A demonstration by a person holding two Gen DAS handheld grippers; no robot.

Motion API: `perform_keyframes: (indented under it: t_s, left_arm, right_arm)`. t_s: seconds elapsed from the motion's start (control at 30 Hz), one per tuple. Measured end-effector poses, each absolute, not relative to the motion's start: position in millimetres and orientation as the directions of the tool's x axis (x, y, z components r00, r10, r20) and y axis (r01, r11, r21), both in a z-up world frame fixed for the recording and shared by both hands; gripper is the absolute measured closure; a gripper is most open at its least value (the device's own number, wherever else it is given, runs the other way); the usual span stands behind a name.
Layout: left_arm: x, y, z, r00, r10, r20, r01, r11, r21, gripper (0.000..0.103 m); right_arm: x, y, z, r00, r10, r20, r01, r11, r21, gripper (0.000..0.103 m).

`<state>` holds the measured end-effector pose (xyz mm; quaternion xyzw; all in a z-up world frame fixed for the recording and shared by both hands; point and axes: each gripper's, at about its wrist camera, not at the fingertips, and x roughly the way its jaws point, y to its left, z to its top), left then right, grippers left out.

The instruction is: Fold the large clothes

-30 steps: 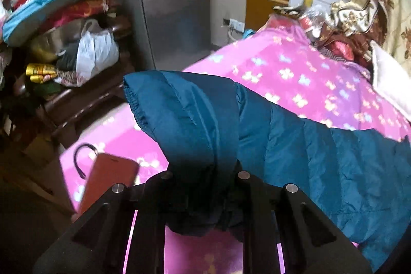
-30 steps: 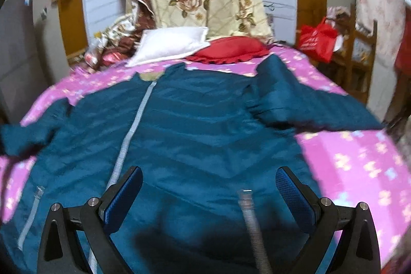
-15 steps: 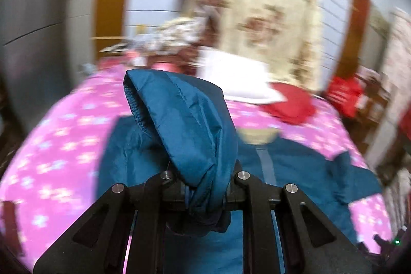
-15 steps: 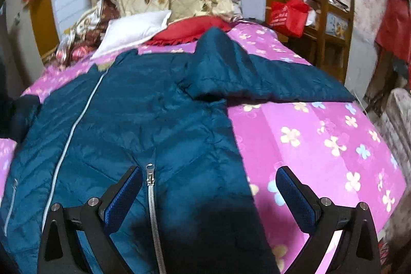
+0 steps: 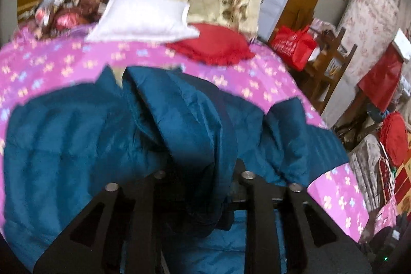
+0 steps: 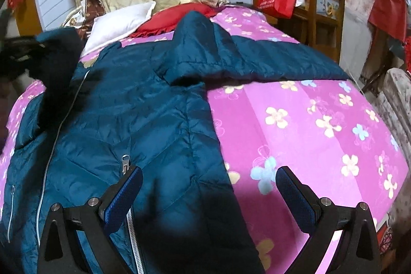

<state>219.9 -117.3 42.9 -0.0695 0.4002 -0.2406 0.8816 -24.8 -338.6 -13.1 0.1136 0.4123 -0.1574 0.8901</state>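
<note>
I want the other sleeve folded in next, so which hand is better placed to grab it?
Probably the right. Its gripper is open and empty over the jacket, beside the outstretched sleeve. The left gripper is opening with the first sleeve between its fingers.

Left tool (image 5: 200, 186) tilted downward, jaws opening; right tool (image 6: 209, 186) tilted downward, jaws wide apart.

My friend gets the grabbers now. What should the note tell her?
Left gripper: jaws opening, the near sleeve between them, carried over the jacket's front.
Right gripper: open, empty, hovering over the jacket's side edge.
Jacket: teal, zip side up, on the pink flowered bedspread.
Done: near sleeve brought in.
Left: let it drop, fold in the far sleeve, which lies stretched out, then probably fold the body.
</note>
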Motion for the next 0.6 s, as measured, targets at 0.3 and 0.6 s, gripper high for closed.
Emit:
perform_keyframes:
  t_s: [0.3,0.6]
  left_arm:
    - [178.1,-70.6,22.1,0.503,-0.55,-0.666,0.368,0.834,-0.411,0.028]
    - [172.1,35.4,17.7,0.703,-0.304,-0.643,0.11,0.94,-0.324,0.027]
  right_arm:
    - [-17.6,-326.4,-13.6,0.608,-0.2,-0.768,0.365,0.93,0.046,0.0]
    - [-7.1,-306.7,28.4,0.743,-0.166,-0.648,0.299,0.949,0.1,0.0]
